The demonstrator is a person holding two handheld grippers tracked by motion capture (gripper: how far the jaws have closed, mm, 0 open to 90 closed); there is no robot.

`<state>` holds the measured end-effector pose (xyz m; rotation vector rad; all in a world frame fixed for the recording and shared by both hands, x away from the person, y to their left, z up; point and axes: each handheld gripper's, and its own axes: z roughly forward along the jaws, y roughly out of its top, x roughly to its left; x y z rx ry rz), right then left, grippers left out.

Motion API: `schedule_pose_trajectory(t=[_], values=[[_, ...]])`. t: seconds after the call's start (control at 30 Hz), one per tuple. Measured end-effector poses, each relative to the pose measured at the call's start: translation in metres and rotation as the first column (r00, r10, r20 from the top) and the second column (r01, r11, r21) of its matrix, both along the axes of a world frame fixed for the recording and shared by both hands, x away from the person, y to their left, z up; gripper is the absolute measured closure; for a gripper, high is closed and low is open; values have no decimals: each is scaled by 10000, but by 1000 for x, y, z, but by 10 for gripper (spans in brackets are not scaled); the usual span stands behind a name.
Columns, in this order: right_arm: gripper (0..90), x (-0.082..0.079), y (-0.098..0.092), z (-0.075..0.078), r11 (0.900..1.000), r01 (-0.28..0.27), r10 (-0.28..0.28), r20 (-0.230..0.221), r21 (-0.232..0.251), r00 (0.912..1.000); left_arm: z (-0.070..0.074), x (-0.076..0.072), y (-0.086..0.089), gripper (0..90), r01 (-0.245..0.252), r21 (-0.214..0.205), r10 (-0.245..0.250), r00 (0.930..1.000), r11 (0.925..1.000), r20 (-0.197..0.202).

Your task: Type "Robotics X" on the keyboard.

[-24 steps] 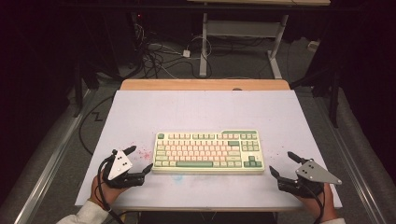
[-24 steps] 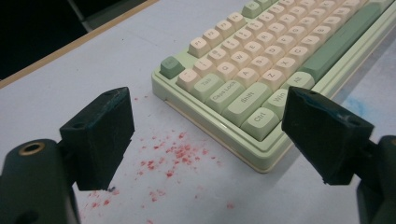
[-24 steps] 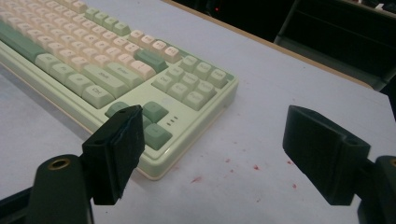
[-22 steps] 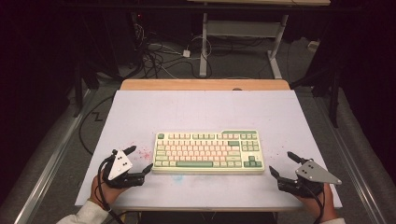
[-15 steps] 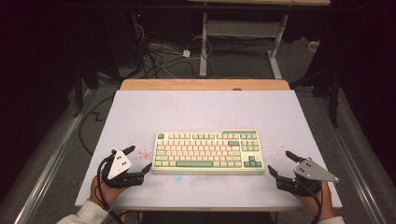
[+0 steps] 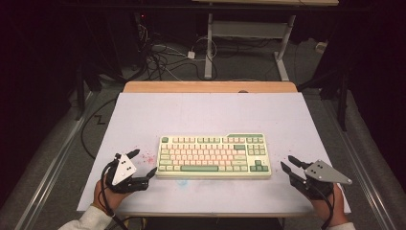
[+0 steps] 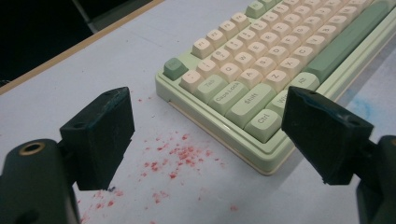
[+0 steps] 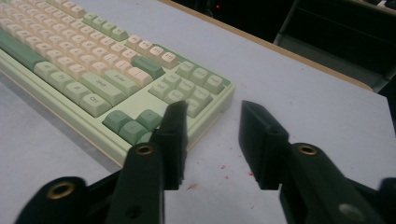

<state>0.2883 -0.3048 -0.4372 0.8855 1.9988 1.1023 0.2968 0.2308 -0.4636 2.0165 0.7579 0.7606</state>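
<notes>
In the left gripper view the keyboard runs off the top and right edges, and the near jaw covers part of its bottom row. In the right gripper view its left end is cut off, and the legends blur. From above, keycap lettering is too small to read.

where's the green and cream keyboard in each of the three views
High view: the green and cream mechanical keyboard lies centre, toward the near edge of the white table.
Left gripper view: its left end fills the upper right, beyond the jaws.
Right gripper view: its right end fills the upper left.
Shared landmark: red specks on the table by the keyboard.
</notes>
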Motion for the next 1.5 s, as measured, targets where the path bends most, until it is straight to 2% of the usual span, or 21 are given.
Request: schedule_pose_trajectory(t=[0.1, 0.17, 0.4, 0.53, 0.67, 0.83, 1.07, 1.13, 1.23, 1.37, 1.4, 1.43, 1.47, 1.5], values=[[844, 6, 3, 4, 9997, -264, 264, -366, 14, 9990, 0, 3, -1, 161, -12, -8, 12, 10000, 10000, -13], [900, 11, 7, 7, 9990, -450, 450, -565, 19, 9974, -1, 5, -1, 162, 21, -37, -21, 10000, 10000, -54], [900, 23, 31, 14, 9927, -1189, 1160, -1051, -217, 9877, -1, 4, -1, 165, 32, -60, -33, 9999, 10000, -169], [900, 31, 54, 14, 9810, -1888, 1817, -1300, -446, 9747, -1, 3, -1, 165, 2, -64, -3, 9999, 10000, -141], [900, 42, 74, 9, 9711, -2293, 2157, -1680, -660, 9619, -1, -1, -2, 165, -43, -12, 42, 9998, 10000, -210], [900, 55, 93, -1, 9603, -2573, 2313, -2079, -1080, 9504, -2, -2, -1, 165, -75, 104, 78, 9996, 9999, -263], [900, 64, 104, -11, 9493, -2812, 2398, -2545, -1404, 9369, -3, -4, 3, 166, -93, 68, 95, 9993, 9999, -364], [900, 66, 107, -13, 9464, -2865, 2402, -2683, -1488, 9329, -4, -5, 3, 165, -131, 7, 131, 9986, 9999, -517], [900, 68, 109, -15, 9457, -2879, 2401, -2723, -1512, 9318, -3, -4, 3, 165, -87, 92, 90, 9992, 9999, -381], [900, 68, 109, -16, 9478, -2822, 2339, -2773, -1487, 9319, -3, -5, 3, 165, -91, 109, 95, 9991, 9999, -409], [900, 68, 110, -17, 9440, -2907, 2406, -2772, -1562, 9302, -2, -6, 2, 166, -116, 24, 117, 9986, 9999, -519], [900, 67, 110, -19, 9433, -2898, 2403, -2696, -1618, 9325, -1, -7, 2, 165, -104, -2, 104, 9986, 9999, -523], [900, 67, 110, -19, 9451, -2850, 2364, -2674, -1599, 9341, 0, -6, 2, 166, -92, -3, 92, 9991, 10000, -405], [900, 66, 110, -19, 9453, -2840, 2343, -2719, -1603, 9334, 1, -7, 1, 167, -128, -63, 125, 9987, 9999, -494]])
